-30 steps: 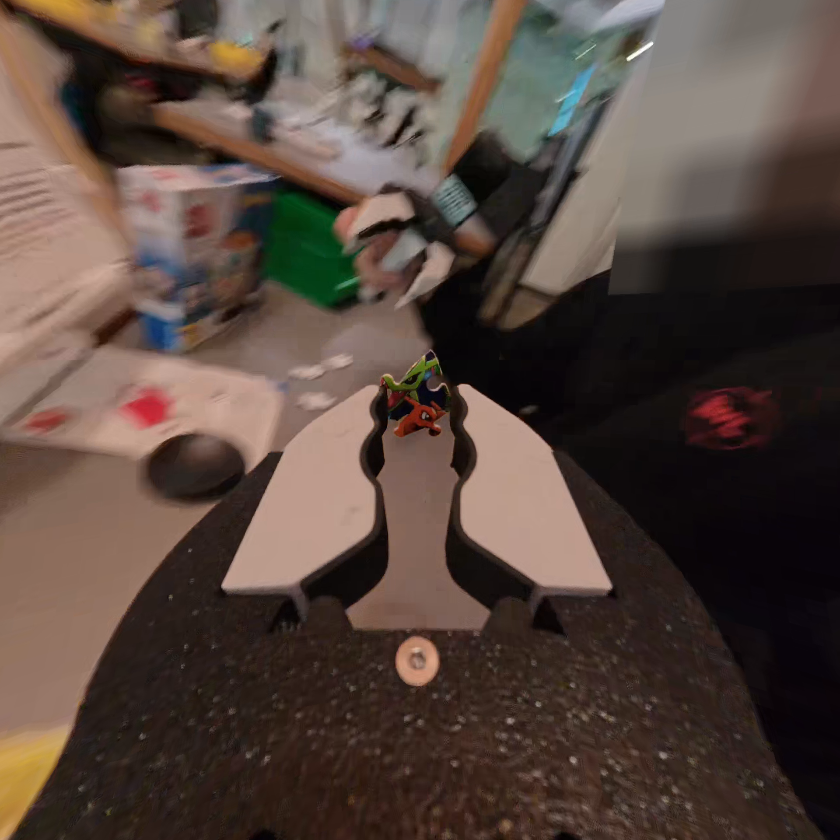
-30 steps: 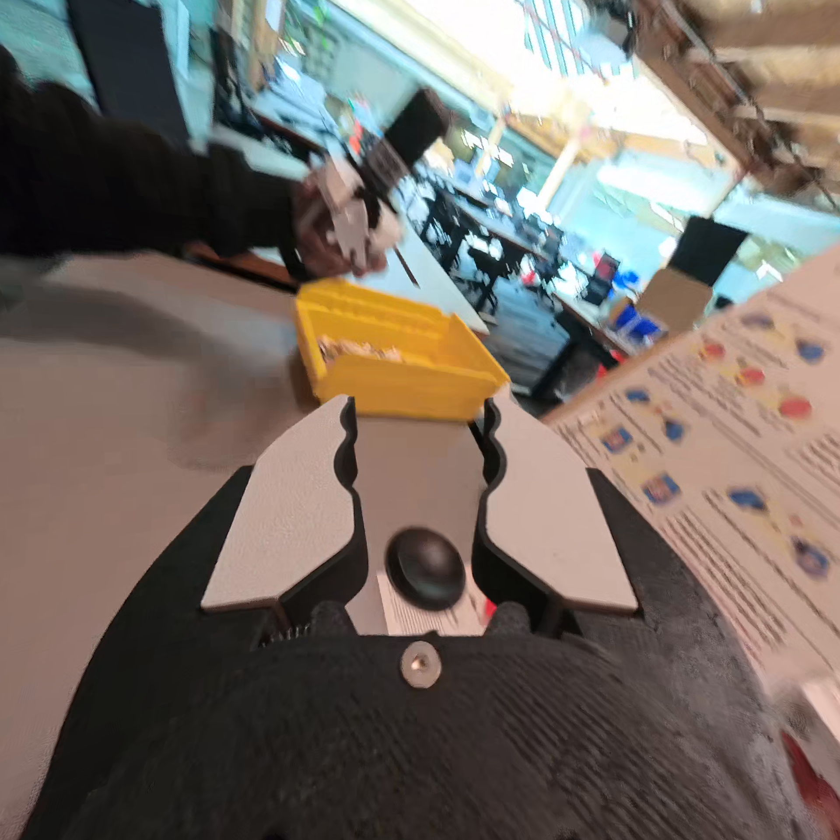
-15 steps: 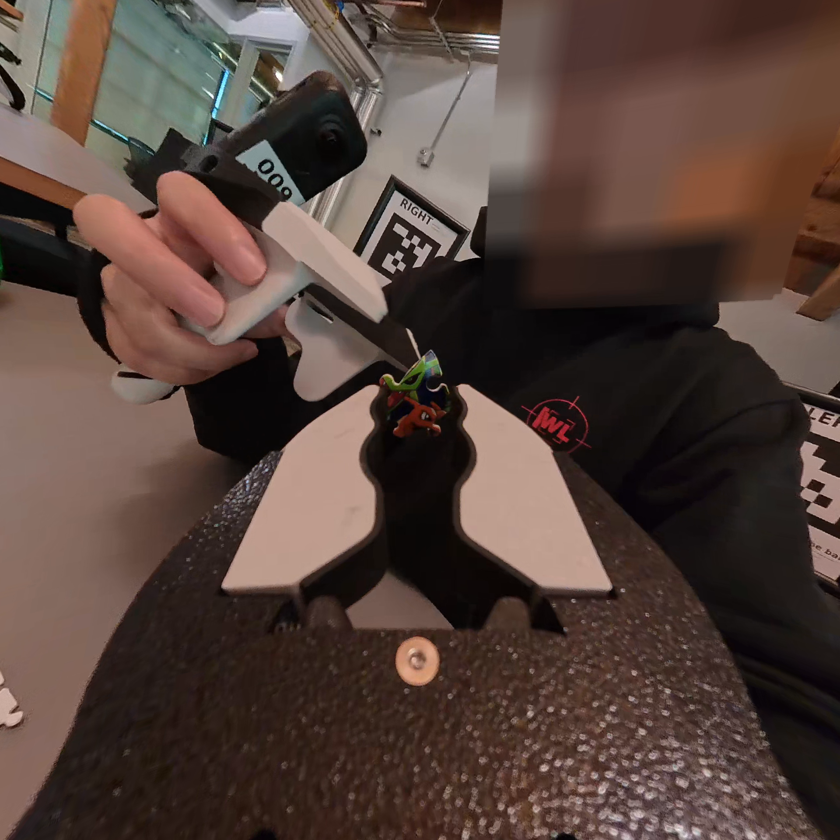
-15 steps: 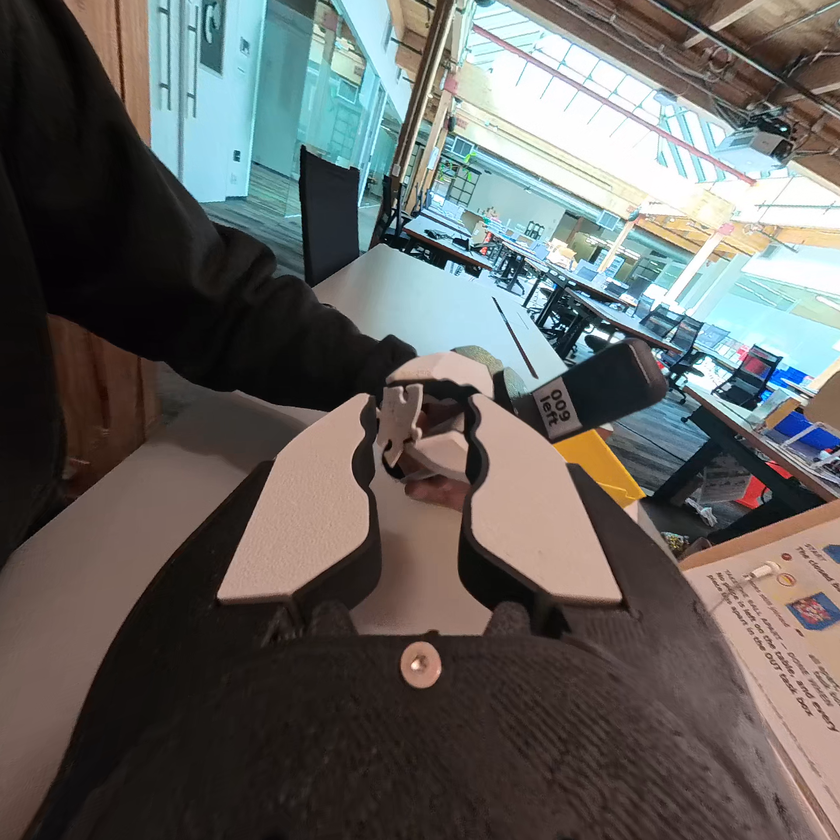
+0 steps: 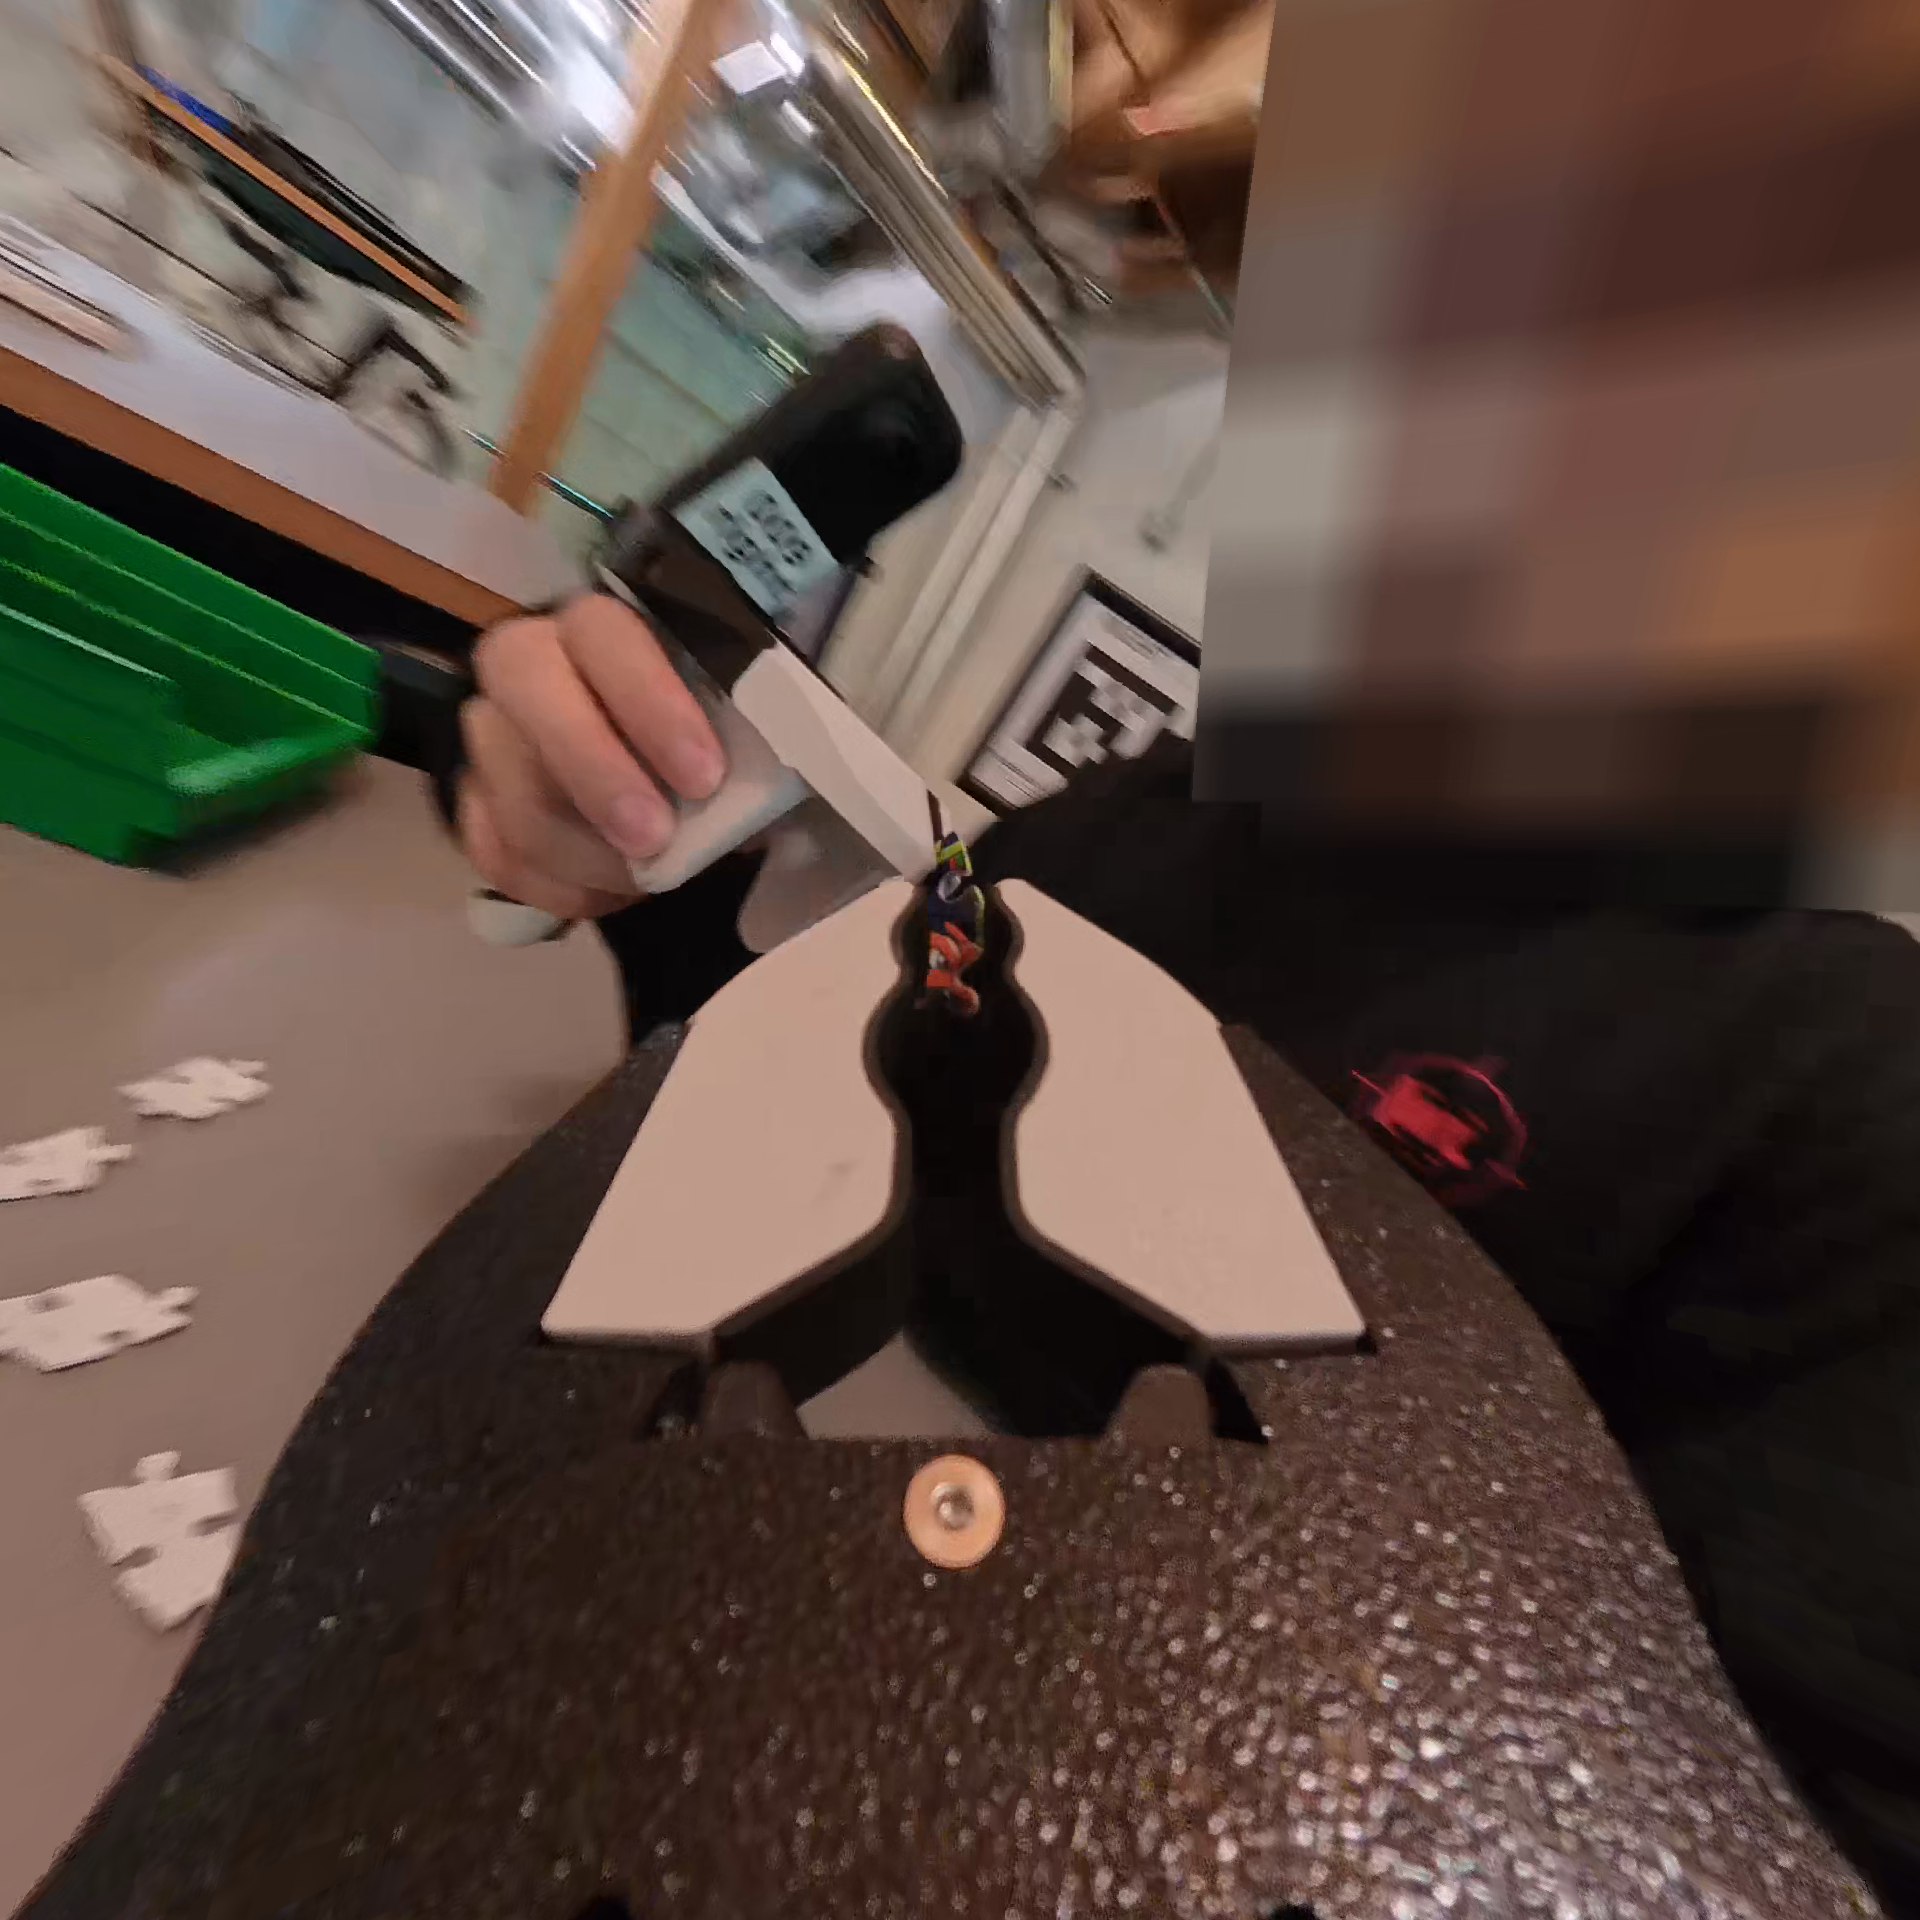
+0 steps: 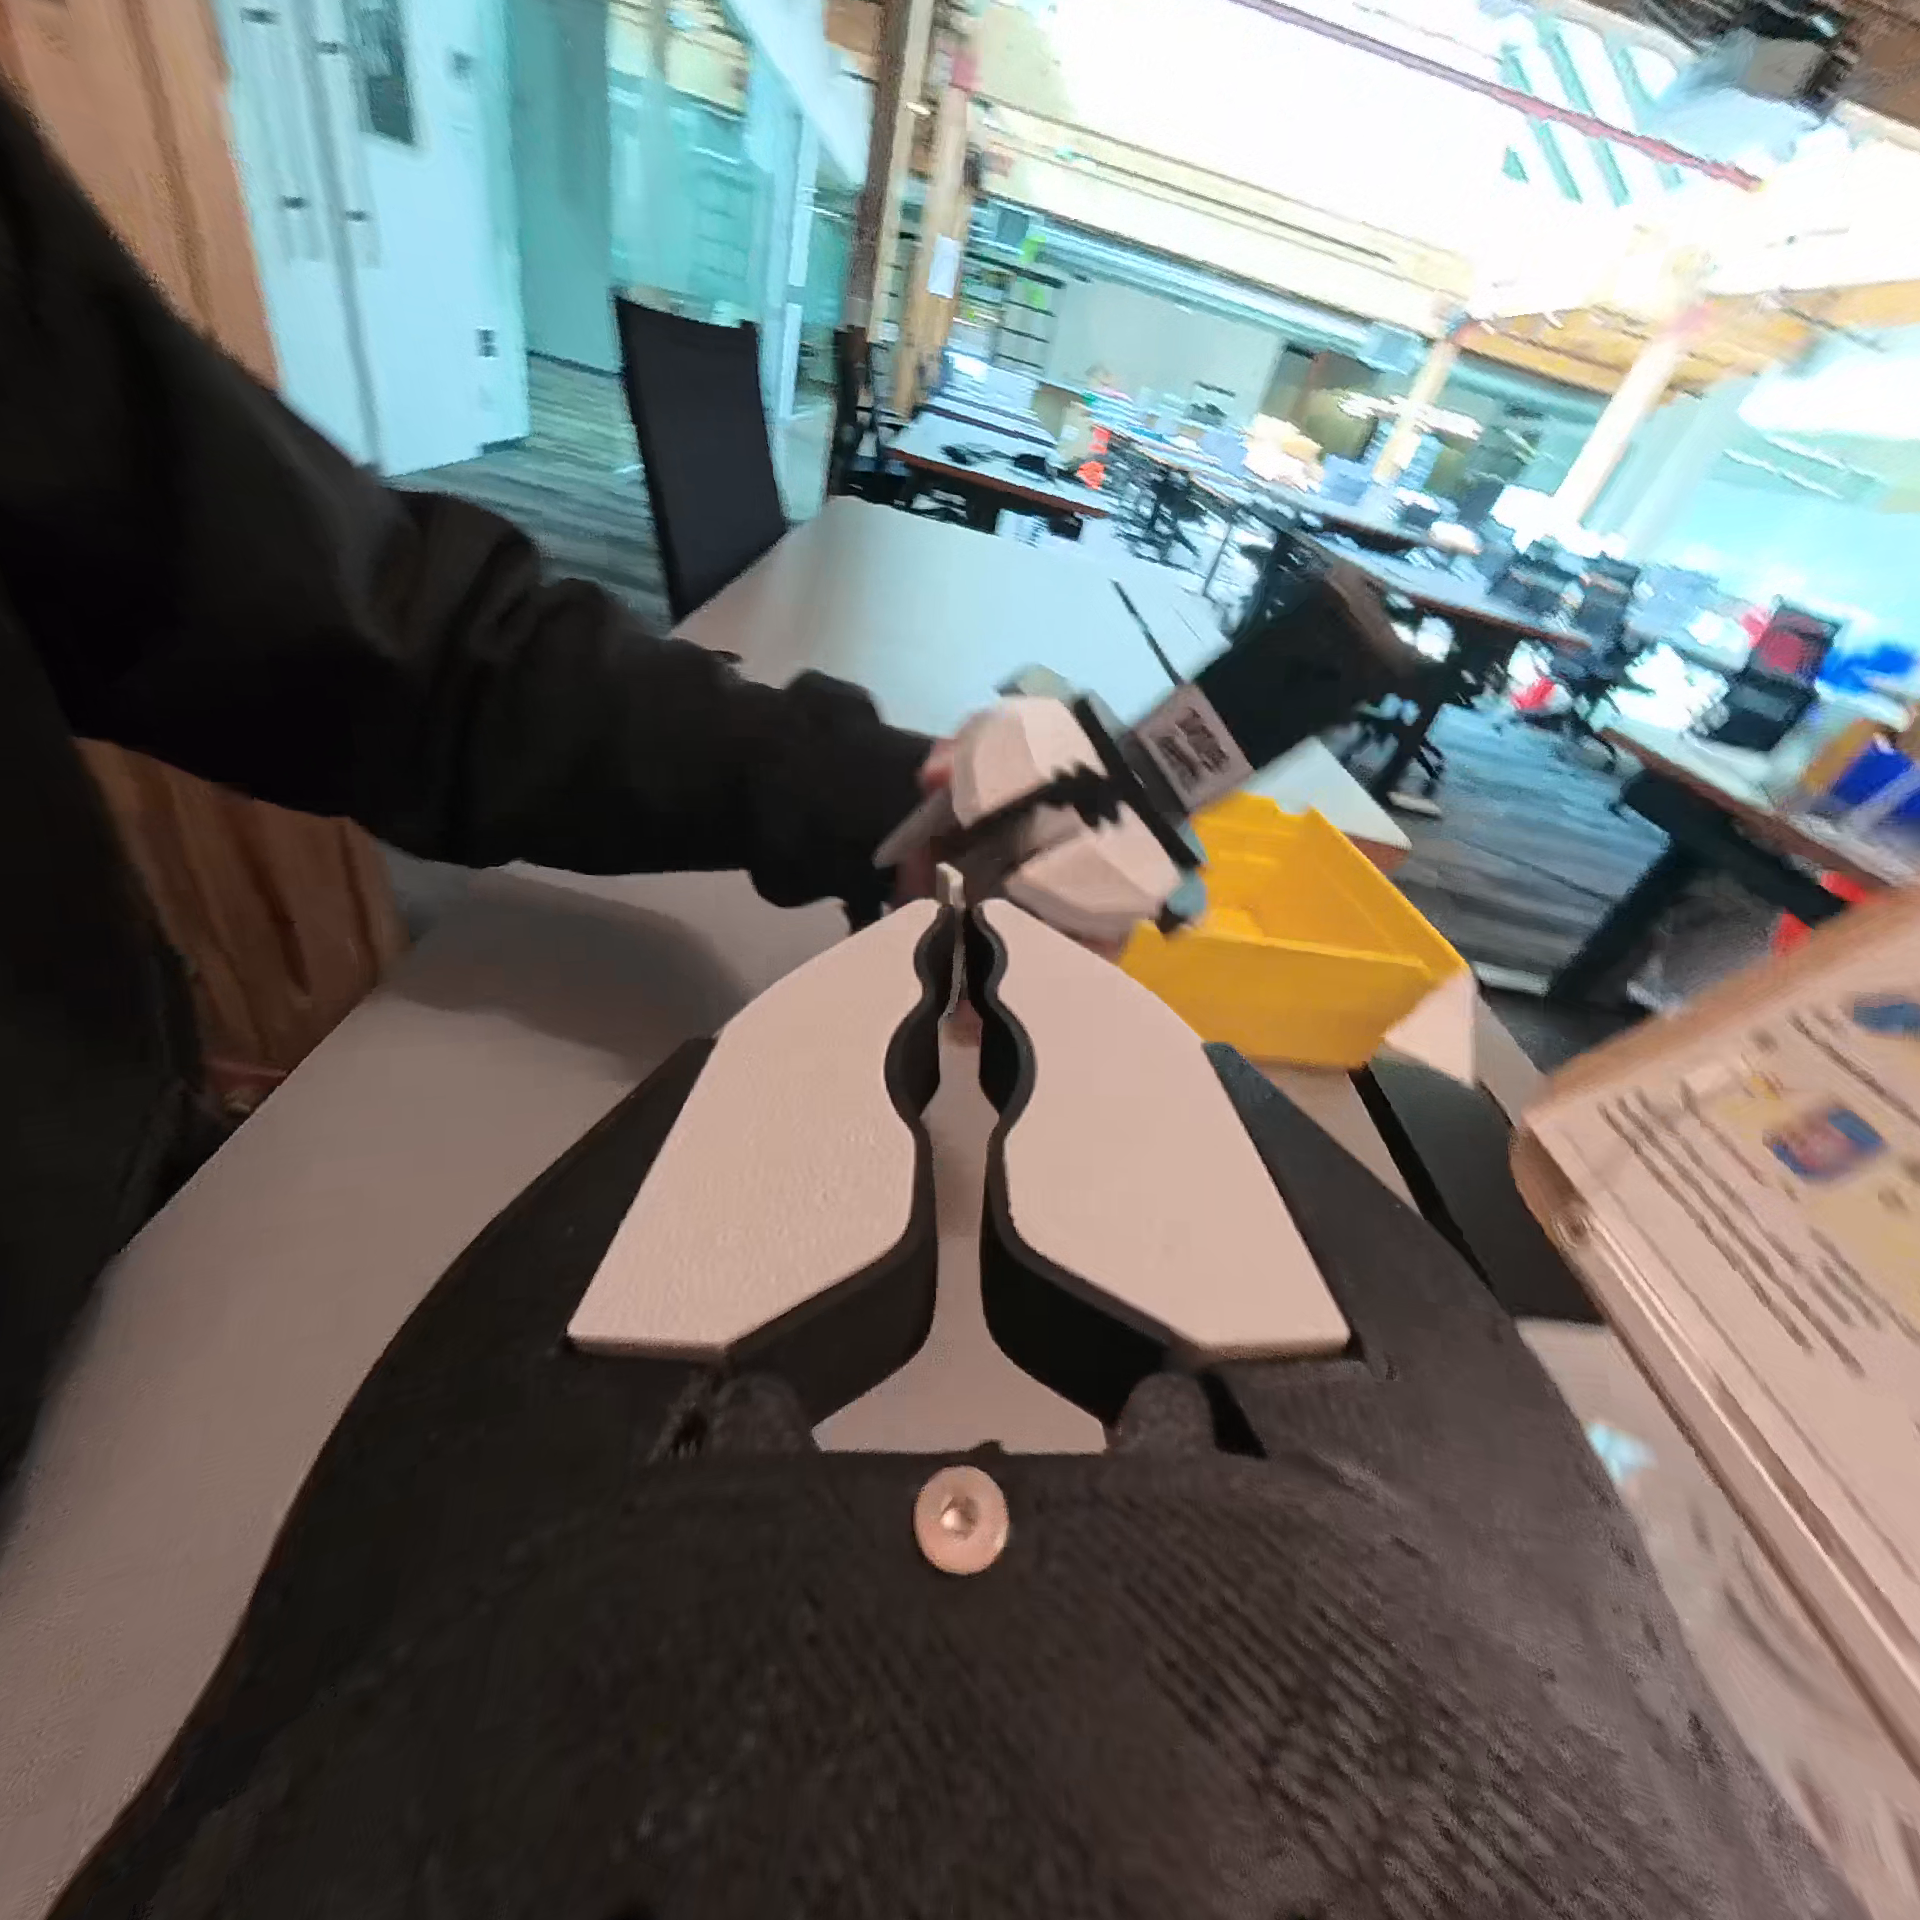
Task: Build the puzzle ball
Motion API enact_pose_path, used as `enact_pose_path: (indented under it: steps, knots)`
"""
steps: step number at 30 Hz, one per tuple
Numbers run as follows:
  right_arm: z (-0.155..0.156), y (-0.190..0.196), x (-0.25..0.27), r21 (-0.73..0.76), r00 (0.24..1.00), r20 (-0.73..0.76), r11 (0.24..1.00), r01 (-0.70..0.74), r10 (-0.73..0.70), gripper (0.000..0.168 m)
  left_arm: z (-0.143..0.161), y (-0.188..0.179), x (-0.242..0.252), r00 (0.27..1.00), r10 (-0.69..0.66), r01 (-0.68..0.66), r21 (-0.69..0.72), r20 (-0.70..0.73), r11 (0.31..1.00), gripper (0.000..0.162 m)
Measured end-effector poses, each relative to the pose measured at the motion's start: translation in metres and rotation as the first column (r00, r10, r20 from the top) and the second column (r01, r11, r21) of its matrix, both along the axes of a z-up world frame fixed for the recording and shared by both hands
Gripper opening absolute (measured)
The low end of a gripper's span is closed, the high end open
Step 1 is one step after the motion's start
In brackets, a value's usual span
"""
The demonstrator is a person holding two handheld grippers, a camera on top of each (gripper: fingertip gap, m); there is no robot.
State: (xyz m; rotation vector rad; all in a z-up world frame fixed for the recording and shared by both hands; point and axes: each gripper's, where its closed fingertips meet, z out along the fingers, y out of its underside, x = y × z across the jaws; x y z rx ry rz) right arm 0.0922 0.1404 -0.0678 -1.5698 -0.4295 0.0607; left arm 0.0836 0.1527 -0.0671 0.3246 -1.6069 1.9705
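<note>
Two grippers (image 5: 951, 902) (image 6: 958, 914), one piece (image 5: 951, 951)

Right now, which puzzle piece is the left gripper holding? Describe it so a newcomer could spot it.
Start at the left gripper low in the left wrist view. Pinched upright between its fingertips is the colourful puzzle piece, printed orange, blue and green, unlike the white pieces lying flat on the table.

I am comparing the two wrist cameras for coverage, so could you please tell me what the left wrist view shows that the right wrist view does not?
Only the left wrist view shows the green bin, loose white puzzle pieces on the table, and the printed, colourful side of the held puzzle piece.

Only the right wrist view shows the yellow bin and the instruction sheet.

Both show the grey table and the same handover: the left gripper and right gripper pinch one piece, which the right wrist view shows edge-on and white.
</note>
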Motion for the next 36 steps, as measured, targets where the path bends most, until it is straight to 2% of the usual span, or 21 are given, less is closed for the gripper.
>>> enact_pose_path:
  steps: [2,5,7,9,13,18,20,26,29,34,36]
  knots:
    - [-0.003,-0.016,0.035,-0.046,0.987,-0.093,0.991,0.127,-0.131,0.002,-0.002,0.006,0.015,0.991,0.13,-0.131,0.029,0.023,0.991,0.009]
    - [-0.025,-0.052,0.086,-0.212,0.899,-0.306,0.943,0.257,-0.314,0.002,-0.013,0.01,0.029,0.949,0.296,-0.309,0.122,0.111,0.943,0.014]
    - [-0.047,-0.077,0.107,-0.299,0.819,-0.435,0.918,0.26,-0.374,0.002,-0.027,0.008,0.031,0.912,0.355,-0.395,0.214,0.204,0.893,0.016]
    - [-0.076,-0.098,0.116,-0.393,0.769,-0.486,0.89,0.231,-0.414,0.002,-0.046,0.004,0.032,0.867,0.383,-0.479,0.324,0.318,0.816,0.021]
    - [-0.139,-0.132,0.153,-0.612,0.629,-0.428,0.721,0.326,-0.649,0.002,-0.083,-0.008,0.023,0.81,0.305,-0.553,0.479,0.502,0.681,0.026]
    - [-0.174,-0.144,0.164,-0.7,0.572,-0.406,0.645,0.308,-0.713,0.002,-0.111,-0.024,0.012,0.786,0.243,-0.581,0.544,0.569,0.606,0.027]
    - [-0.19,-0.148,0.167,-0.744,0.55,-0.378,0.598,0.299,-0.745,0.002,-0.115,-0.026,0.01,0.781,0.238,-0.587,0.549,0.577,0.595,0.027]
    - [-0.216,-0.154,0.174,-0.803,0.524,-0.333,0.527,0.279,-0.784,0.002,-0.116,-0.025,0.005,0.787,0.253,-0.586,0.553,0.563,0.592,0.027]
    - [-0.224,-0.167,0.182,-0.836,0.505,-0.253,0.449,0.316,-0.825,0.002,-0.115,-0.023,0.005,0.787,0.261,-0.588,0.551,0.559,0.592,0.027]
    - [-0.226,-0.174,0.187,-0.83,0.481,-0.255,0.445,0.336,-0.839,0.002,-0.116,-0.023,0.005,0.793,0.265,-0.581,0.552,0.548,0.598,0.027]
    - [-0.23,-0.178,0.19,-0.841,0.482,-0.209,0.408,0.355,-0.851,0.004,-0.117,-0.023,0.005,0.794,0.263,-0.581,0.556,0.548,0.594,0.027]
